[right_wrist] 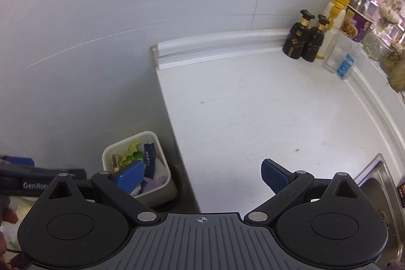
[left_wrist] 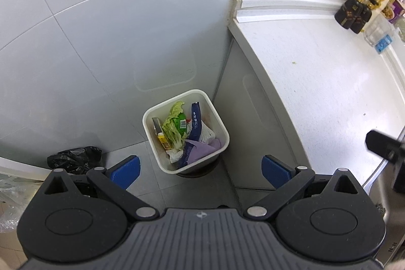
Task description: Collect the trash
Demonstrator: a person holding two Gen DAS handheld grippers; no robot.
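The left tool (left_wrist: 200, 170) hung above the floor with its blue pads spread wide and nothing between them, looking straight down at the white bin (left_wrist: 186, 130). The right tool (right_wrist: 202, 176) was likewise released and empty, held over the near edge of the counter (right_wrist: 265, 118).

The trash sat where it belonged: a lettuce leaf (left_wrist: 174, 127), a dark blue wrapper (left_wrist: 196, 123), a purple sheet (left_wrist: 202, 146) and some white paper were piled in the bin, which stood on the floor in the corner between the wall and the cabinet side. A crumpled black bag (left_wrist: 76, 160) lay on the floor to the bin's left, against the wall. The counter looked nearly bare, apart from tiny green flecks (right_wrist: 202, 102) and the bottles (right_wrist: 303, 42) crowded at its far corner.

Judging from that, the collecting seemed almost finished (the black bag may be the one piece left, though I could not tell whether it counted as trash).

The risks looked modest. The bin was heaped close to its rim, so another piece dropped from height could bounce or slide off the pile onto the floor. A reach for the bag could clip the bin and tip it. A thin bag pinched by one fold might also slip free.
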